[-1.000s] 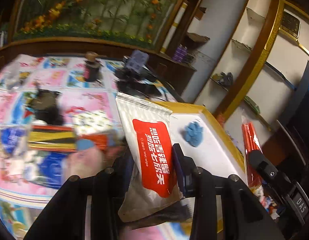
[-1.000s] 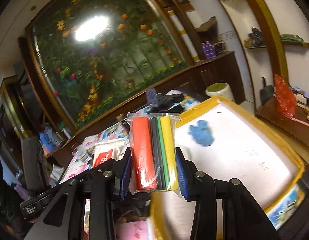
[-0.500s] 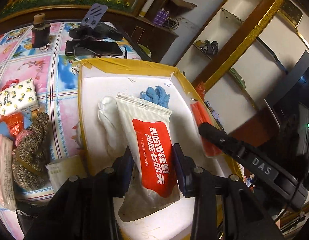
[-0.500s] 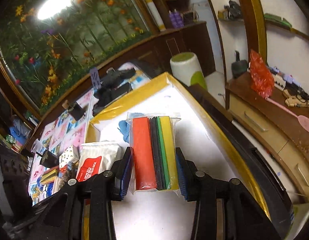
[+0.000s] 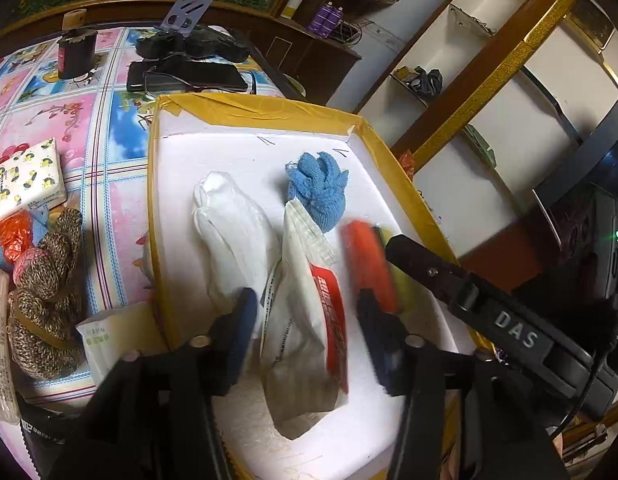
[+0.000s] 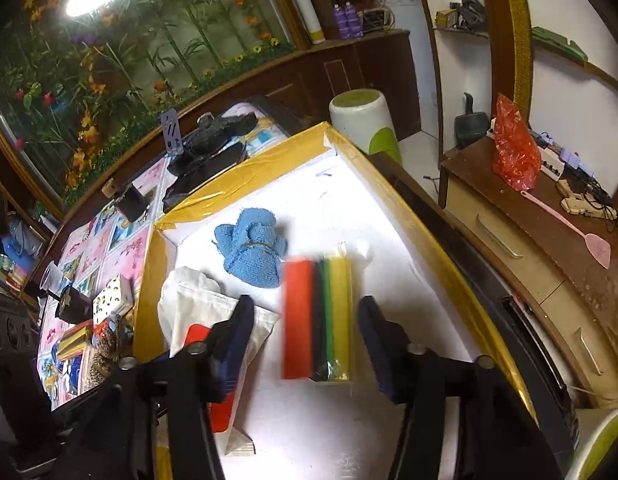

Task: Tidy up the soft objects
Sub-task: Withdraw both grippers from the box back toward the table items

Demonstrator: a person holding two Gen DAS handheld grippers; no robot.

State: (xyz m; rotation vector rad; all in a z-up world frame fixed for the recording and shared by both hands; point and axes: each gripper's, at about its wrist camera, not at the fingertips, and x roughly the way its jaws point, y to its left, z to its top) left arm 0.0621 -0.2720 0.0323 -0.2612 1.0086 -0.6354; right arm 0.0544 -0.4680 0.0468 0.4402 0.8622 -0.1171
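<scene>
Both tongs hang spread wide over a white tray (image 5: 161, 184) edged in yellow tape, each with a packet lying loose between its parted fingers. The left tongs (image 5: 305, 324) frame a white wet-wipe pouch (image 5: 309, 312) with a red label, lying on the tray floor and touching neither blue pad. The right tongs (image 6: 305, 332) stand likewise released around a clear pack of coloured sheets (image 6: 319, 316), red, black, green and yellow, blurred but clear of both fingers.

A blue knitted bundle (image 5: 319, 192) sits in the tray beyond both packets, with a white plastic-wrapped bundle (image 5: 229, 232) to its left. Only the left wrist view shows the patterned tabletop (image 5: 97, 128) in detail: a lemon-print tissue pack (image 5: 23, 184) and a brown speckled knit (image 5: 45, 292). Only the right wrist view takes in a side cabinet (image 6: 529, 224) bearing a red bag (image 6: 513, 156) and a pink fly swatter (image 6: 569, 232).
</scene>
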